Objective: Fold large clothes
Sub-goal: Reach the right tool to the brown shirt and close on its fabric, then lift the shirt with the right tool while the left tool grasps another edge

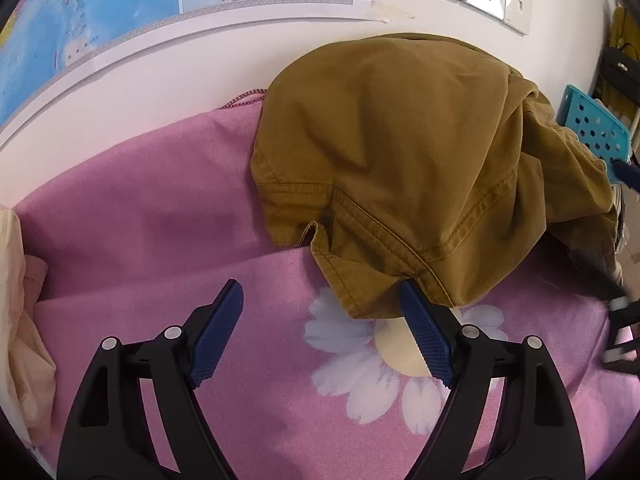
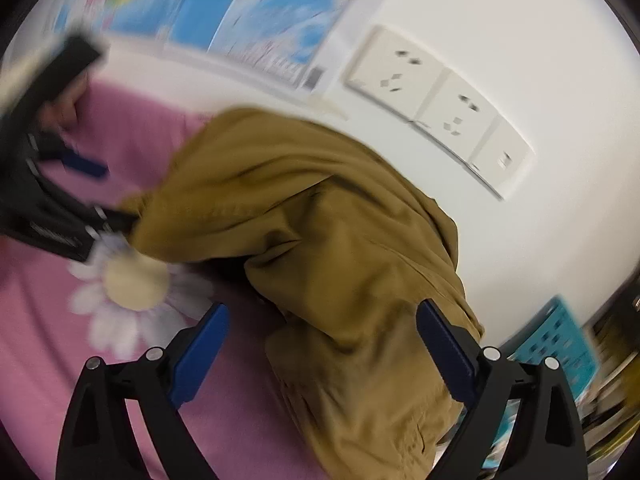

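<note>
My left gripper (image 1: 322, 330) stands spread above the pink blanket (image 1: 140, 224). Its right pad lies against the near hem of the brown garment (image 1: 400, 152), but nothing is pinched. My right gripper (image 2: 322, 354) is also spread wide; a fold of the garment lies between the pads, unclamped. The garment sits bunched in a heap toward the far edge of the bed, against the white wall (image 1: 224, 56) below the map (image 1: 100, 12), with one end trailing toward the right edge. The right wrist view is blurred.
</note>
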Demonstrator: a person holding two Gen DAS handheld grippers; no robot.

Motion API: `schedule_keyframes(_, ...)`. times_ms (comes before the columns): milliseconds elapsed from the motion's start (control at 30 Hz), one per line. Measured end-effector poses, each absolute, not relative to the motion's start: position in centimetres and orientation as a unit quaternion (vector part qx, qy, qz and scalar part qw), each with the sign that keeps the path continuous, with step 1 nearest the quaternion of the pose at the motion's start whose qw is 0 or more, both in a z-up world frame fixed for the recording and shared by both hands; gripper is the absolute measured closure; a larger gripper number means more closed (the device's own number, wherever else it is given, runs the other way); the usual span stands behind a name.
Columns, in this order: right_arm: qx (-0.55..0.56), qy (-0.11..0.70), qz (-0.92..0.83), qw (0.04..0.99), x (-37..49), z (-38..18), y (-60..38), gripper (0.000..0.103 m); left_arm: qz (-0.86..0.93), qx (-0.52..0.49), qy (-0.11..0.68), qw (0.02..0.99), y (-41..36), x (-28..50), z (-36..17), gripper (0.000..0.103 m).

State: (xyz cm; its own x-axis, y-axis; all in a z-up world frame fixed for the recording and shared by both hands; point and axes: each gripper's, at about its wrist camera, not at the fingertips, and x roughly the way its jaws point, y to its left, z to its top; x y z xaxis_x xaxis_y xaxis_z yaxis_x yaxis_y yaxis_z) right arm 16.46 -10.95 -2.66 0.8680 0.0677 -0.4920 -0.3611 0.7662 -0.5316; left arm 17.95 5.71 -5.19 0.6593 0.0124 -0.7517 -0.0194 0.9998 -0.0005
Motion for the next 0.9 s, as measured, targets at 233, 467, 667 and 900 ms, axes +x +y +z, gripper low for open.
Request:
schedule_keyframes(233, -0.300, 0.261, 0.110, 0.911, 21.1, -2.0, -10.2, 0.097, 0.001, -0.037, 0.390, 0.920, 8.3, 16.7, -3.6, 0.015)
schedule_keyframes(467, -0.097, 0.221, 0.152, 0.958, 20.2, 9.3, -19.5, 0.098, -0.028, -0.030, 0.325, 0.945, 10.3, 14.6, -0.9, 0.008)
schedule_keyframes(667, -0.042, 0.211, 0.169, 0.962, 19.7, 13.0, -22.3, 0.098, -0.079, 0.033, 0.311, 0.947, 6.4, 14.3, -1.5, 0.005)
schedule_keyframes(900, -0.050, 0.232, 0.181, 0.955, 19.5, 12.5, -21.6, 0.097, -0.071, 0.153, 0.299, 0.939, -1.4, 15.6, -4.6, 0.006)
